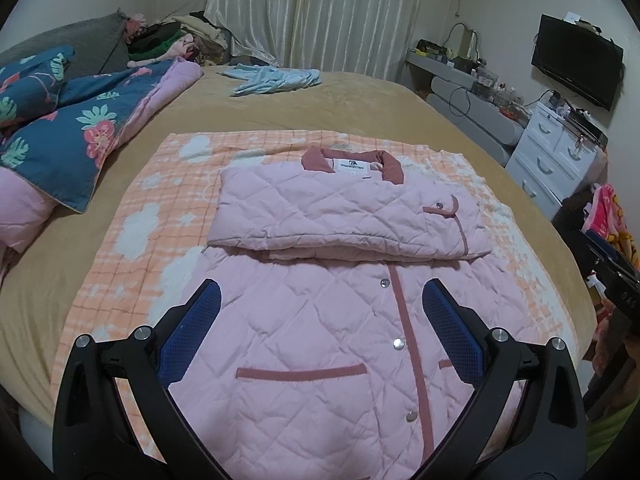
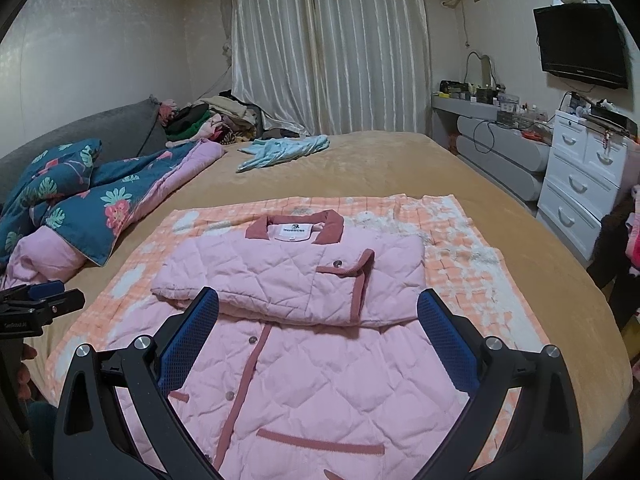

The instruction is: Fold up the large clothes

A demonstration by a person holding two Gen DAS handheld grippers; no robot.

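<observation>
A pink quilted jacket (image 1: 320,320) (image 2: 320,380) with dusty-red trim lies face up on an orange checked blanket (image 1: 160,200) (image 2: 460,280) on the bed. Its sleeves are folded across the chest in a band (image 1: 340,216) (image 2: 288,280) below the collar (image 1: 352,162) (image 2: 294,228). My left gripper (image 1: 322,300) hovers open above the jacket's lower front, nothing between its blue pads. My right gripper (image 2: 318,312) also stands open above the jacket, near the folded band's lower edge. The left gripper's body (image 2: 36,304) shows at the far left of the right wrist view.
The tan bed (image 1: 360,100) holds a light blue garment (image 1: 276,78) at the far side and a floral quilt (image 1: 60,120) on the left. A clothes pile (image 2: 208,120) sits by the curtain. White drawers (image 2: 580,184), a grey vanity shelf and a wall television (image 2: 580,40) stand right.
</observation>
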